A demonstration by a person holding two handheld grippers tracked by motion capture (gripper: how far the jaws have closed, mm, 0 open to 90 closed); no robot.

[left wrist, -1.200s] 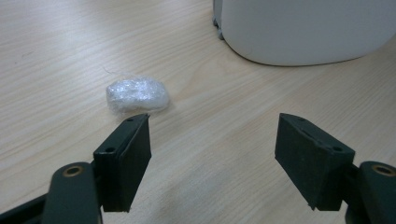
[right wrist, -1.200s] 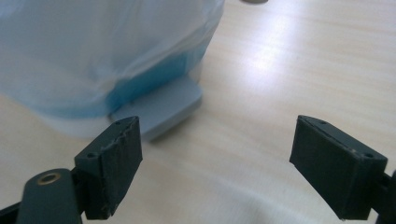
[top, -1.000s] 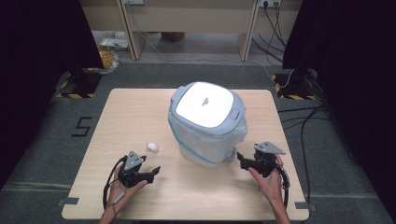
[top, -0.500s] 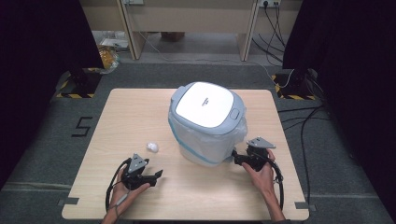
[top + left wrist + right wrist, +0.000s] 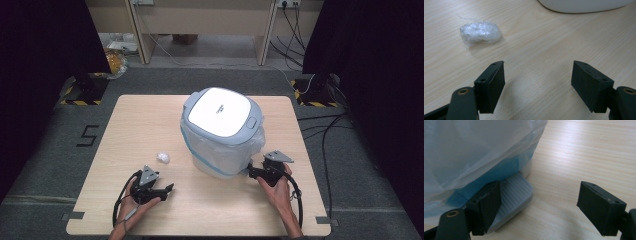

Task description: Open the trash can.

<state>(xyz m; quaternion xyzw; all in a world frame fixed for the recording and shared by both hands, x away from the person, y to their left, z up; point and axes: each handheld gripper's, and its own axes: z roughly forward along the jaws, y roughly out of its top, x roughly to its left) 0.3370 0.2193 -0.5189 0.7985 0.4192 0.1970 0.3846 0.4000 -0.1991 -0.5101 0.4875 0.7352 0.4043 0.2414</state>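
While the bin stands mid-counter with its liner draped over the sides, the right claw sits spread at its pedal, one jaw above it. Near the front edge, the left claw gapes empty, a plastic wad just beyond it.

Numeral 5 on floor left of table; bin lid print unreadable

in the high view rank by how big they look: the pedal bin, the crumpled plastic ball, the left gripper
1. pedal bin, by far the largest
2. left gripper
3. crumpled plastic ball, smallest
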